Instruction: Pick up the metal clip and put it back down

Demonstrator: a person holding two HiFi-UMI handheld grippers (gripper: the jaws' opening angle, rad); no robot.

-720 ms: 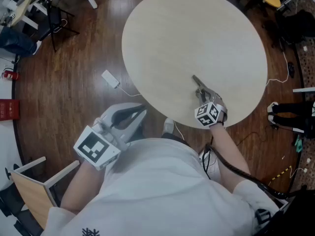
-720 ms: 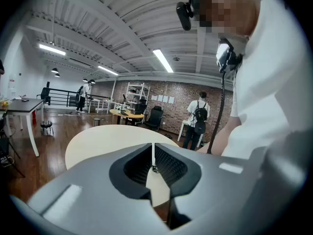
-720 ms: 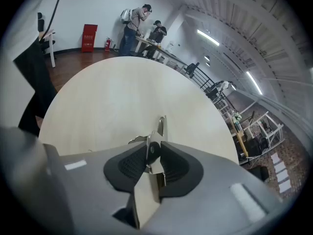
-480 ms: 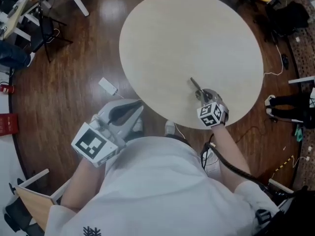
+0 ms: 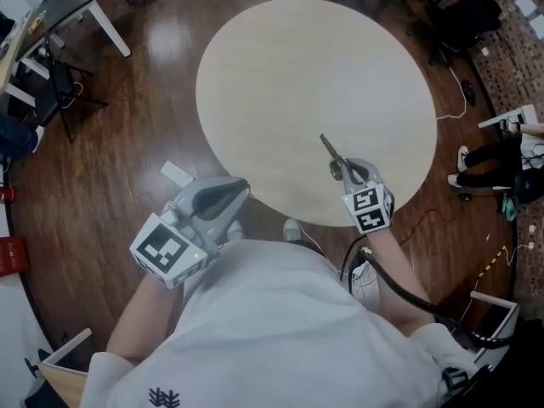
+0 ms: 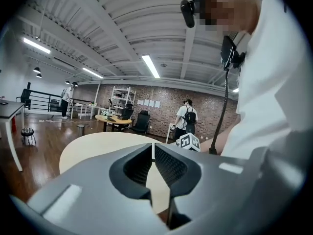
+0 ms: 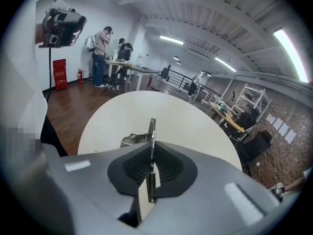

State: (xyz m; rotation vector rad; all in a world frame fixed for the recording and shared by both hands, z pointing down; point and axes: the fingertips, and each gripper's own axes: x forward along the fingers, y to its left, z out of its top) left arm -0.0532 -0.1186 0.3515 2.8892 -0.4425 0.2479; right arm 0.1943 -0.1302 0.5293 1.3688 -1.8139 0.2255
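The metal clip (image 5: 329,152) is a thin silver strip with a folded part. It sticks out ahead of my right gripper (image 5: 343,170), which is shut on it over the near right part of the round pale table (image 5: 280,75). In the right gripper view the clip (image 7: 152,130) stands edge-on between the pressed pads of that gripper (image 7: 152,151), with the tabletop (image 7: 176,114) beneath. Whether the clip touches the table I cannot tell. My left gripper (image 5: 240,191) hangs off the table by my body; its jaws (image 6: 153,153) meet with nothing between them.
A white adapter (image 5: 176,175) with its cable lies on the dark wood floor left of the table. A chair (image 5: 59,351) stands at the lower left and a desk (image 5: 59,2) at the upper left. People stand far off by tables (image 7: 103,43).
The head view has shifted, so the table sits a little lower and further left. My right gripper keeps its hold on the clip at the table's near right edge. The left gripper stays by my body.
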